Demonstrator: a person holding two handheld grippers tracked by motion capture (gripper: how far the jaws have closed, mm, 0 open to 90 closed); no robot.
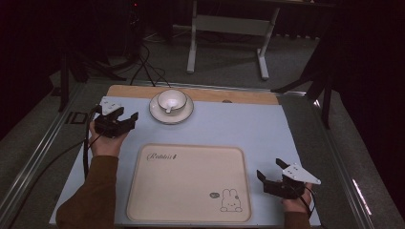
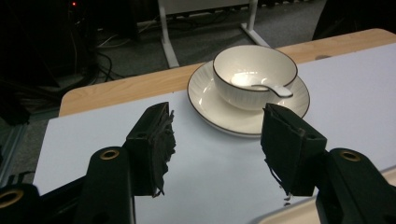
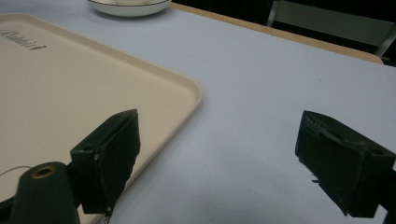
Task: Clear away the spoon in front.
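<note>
Sitting at 12 o'clock on the blue mat, a white bowl with a spoon rests on a saucer. At 6 o'clock lies a cream tray. Left gripper at 9 o'clock and right gripper at 4 o'clock both gape wide, holding nothing.

1. We see a pale blue table with a wooden strip along its far edge.
2. A cream tray lies at the near middle, bare, with a rabbit drawing in its near right corner.
3. A white bowl sits on a saucer at the far side, a spoon inside it.
4. The left gripper is held left of the saucer, jaws apart, holding nothing.
5. The right gripper sits just right of the tray, jaws apart, holding nothing.
</note>
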